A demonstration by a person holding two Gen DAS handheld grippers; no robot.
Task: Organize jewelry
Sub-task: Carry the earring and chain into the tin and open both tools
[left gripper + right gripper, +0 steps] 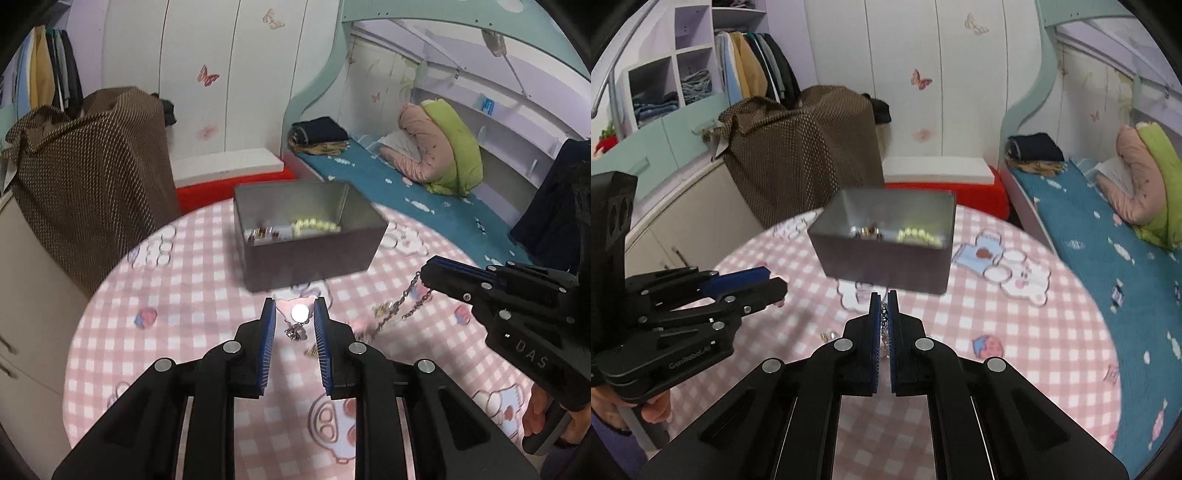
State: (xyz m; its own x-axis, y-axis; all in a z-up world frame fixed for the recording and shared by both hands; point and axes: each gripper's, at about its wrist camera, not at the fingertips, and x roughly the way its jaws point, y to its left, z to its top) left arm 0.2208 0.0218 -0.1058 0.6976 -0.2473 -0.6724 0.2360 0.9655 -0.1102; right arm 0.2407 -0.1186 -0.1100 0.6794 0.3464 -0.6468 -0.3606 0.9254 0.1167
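A grey metal box (314, 254) stands on the round pink-checked table (192, 306). It holds a pale green bead bracelet (317, 225) and small gold pieces (262, 233). My left gripper (294, 314) is open above a silver coin pendant (299, 313) and a small charm (295, 332) on the table. My right gripper (883, 306) is shut on a silver chain (884, 321), which hangs from its tips in the left wrist view (402, 299) above the table. The box also shows in the right wrist view (886, 262), just beyond the right fingertips.
A brown dotted cloth covers a bulky thing (92, 173) left of the table. A red and white stool (236, 177) stands behind the box. A bed with blue sheet (424, 199) lies to the right. A small gold piece (312, 350) lies near the left finger.
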